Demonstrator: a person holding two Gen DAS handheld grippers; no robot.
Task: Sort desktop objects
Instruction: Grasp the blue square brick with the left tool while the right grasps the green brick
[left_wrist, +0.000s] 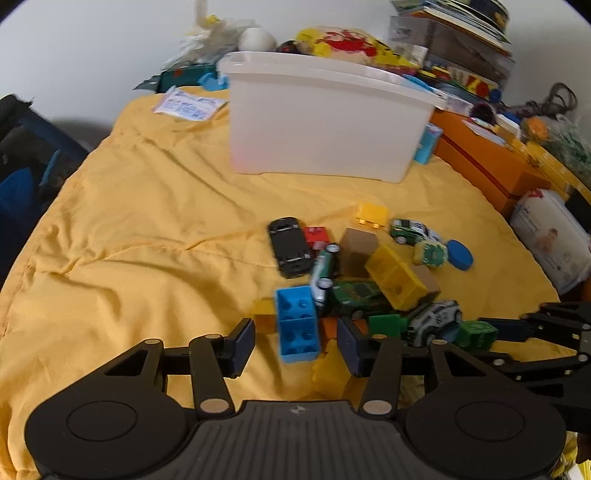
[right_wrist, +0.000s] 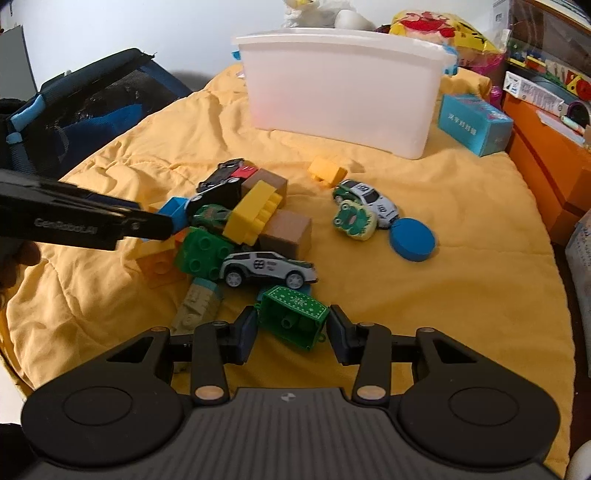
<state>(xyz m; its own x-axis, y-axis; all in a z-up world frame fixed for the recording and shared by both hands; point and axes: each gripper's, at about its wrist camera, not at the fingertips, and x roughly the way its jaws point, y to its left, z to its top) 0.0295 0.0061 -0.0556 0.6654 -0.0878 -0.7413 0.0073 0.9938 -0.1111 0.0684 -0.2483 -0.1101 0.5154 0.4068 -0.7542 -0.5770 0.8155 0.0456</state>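
Observation:
A pile of toys lies on the yellow cloth (left_wrist: 147, 221): toy cars, bricks, brown blocks, a blue disc (right_wrist: 412, 240) and a frog eraser (right_wrist: 352, 219). Behind the pile stands a white bin (left_wrist: 325, 122). My left gripper (left_wrist: 295, 325) is open around an upright blue brick (left_wrist: 297, 325), with a gap showing on each side of it. My right gripper (right_wrist: 293, 317) is shut on a green toy box (right_wrist: 291, 321) with a snowflake lid, which lies on its side at the pile's near edge. A white and green car (right_wrist: 267, 267) sits just beyond that box.
Orange boxes (right_wrist: 546, 155) line the right side, with a teal carton (right_wrist: 474, 123) beside the bin. A black and blue bag (right_wrist: 81, 110) lies past the cloth's left edge. Toys and books are heaped behind the bin. A white wipes pack (left_wrist: 550, 236) lies at the right.

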